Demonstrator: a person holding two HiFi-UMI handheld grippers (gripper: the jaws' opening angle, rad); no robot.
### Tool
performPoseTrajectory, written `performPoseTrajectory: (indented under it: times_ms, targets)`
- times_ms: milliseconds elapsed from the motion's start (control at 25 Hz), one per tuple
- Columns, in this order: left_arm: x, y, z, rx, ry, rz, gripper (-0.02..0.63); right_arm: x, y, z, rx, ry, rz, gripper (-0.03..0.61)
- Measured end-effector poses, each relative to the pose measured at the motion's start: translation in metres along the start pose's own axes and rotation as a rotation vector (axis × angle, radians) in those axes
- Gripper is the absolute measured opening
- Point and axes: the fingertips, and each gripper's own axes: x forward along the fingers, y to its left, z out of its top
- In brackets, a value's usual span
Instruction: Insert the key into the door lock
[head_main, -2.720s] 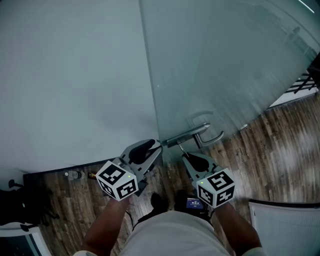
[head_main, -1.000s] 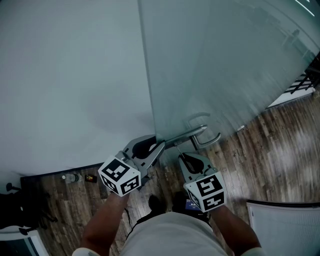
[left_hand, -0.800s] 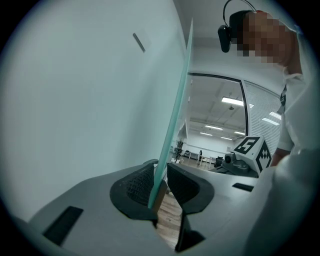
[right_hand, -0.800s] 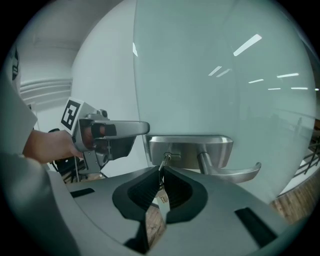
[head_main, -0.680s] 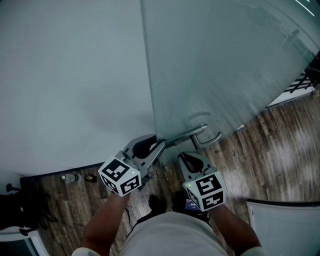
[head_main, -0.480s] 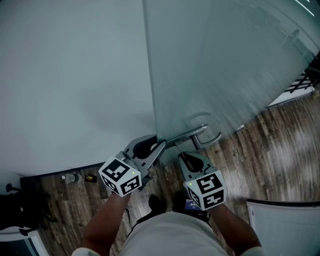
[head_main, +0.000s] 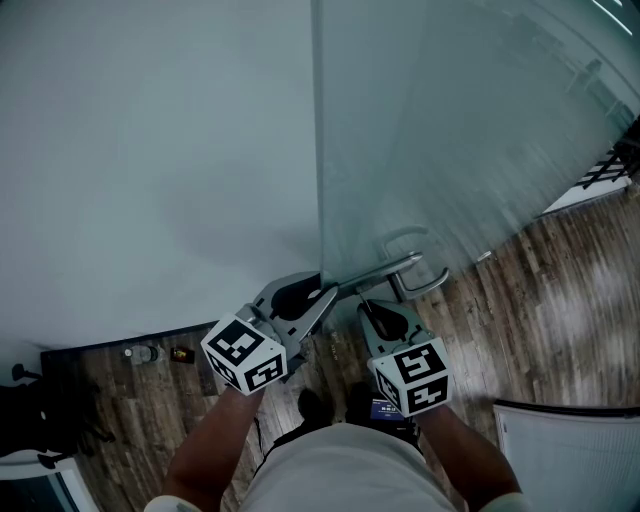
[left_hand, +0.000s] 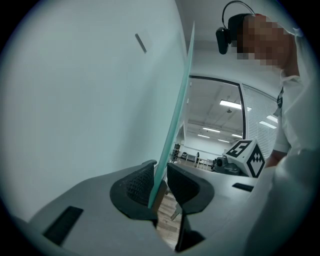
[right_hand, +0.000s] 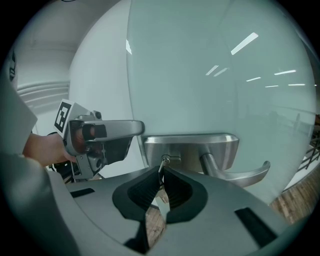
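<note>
1. Since the left claw (left_hand: 160, 176) nips the free edge of the glass door (left_hand: 175, 115), a slip there would let the pane swing (and carry the lock off line).
2. The right claw (right_hand: 161, 173) pinches the key (right_hand: 162, 198), tip up at the lock (right_hand: 165, 160) beside the handle (right_hand: 235, 173). A tilted blade could jam or twist between the pads.
3. Only the right gripper view shows key meeting lock. The head view shows how both claws stand to the door.

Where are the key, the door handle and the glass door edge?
key (right_hand: 162, 171), right gripper view, shaft between the jaws.
door handle (right_hand: 240, 176), right gripper view, lever.
glass door edge (left_hand: 174, 110), left gripper view, mid-edge.
</note>
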Motion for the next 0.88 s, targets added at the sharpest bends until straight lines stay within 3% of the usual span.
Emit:
performPoseTrajectory:
  times_ms: [880]
  targets:
    - [0.0008,0.0018,0.0004,-0.002,-0.017,0.004,0.097,0.0088,-0.0025,0.0027,0.009,-0.013,0.006,0.028]
